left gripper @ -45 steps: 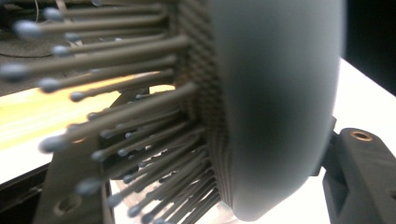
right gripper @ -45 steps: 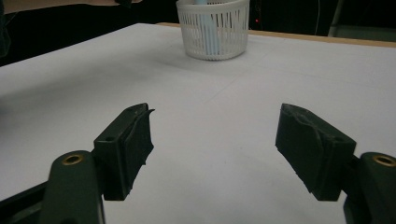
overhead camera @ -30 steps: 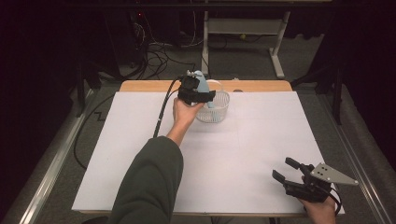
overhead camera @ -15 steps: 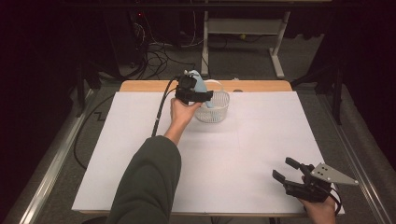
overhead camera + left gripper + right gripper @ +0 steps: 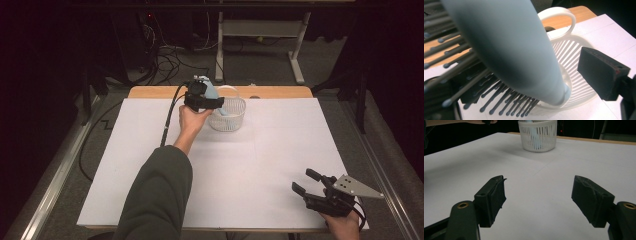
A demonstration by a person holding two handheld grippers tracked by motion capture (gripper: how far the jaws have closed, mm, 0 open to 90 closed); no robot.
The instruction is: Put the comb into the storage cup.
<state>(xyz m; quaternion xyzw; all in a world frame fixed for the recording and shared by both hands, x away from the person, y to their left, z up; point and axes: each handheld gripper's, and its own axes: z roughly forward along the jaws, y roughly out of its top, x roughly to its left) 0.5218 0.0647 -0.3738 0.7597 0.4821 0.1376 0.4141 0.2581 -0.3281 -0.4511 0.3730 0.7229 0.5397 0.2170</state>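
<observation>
We see the left hand-held gripper (image 5: 212,100) at the white basket (image 5: 229,116) near the bench's (image 5: 280,150) far edge, its jaws just opened and released around a pale blue hairbrush (image 5: 509,50) standing handle-down in the basket. The right hand-held gripper (image 5: 309,182) rests unclenched, holding nothing, at the near right corner.

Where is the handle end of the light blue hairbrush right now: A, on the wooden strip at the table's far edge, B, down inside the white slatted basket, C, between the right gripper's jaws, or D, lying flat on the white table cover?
B: in the left gripper view the hairbrush slants down with its handle tip inside the white basket, and the left gripper stands open around it, its jaws having just been opening.
</observation>
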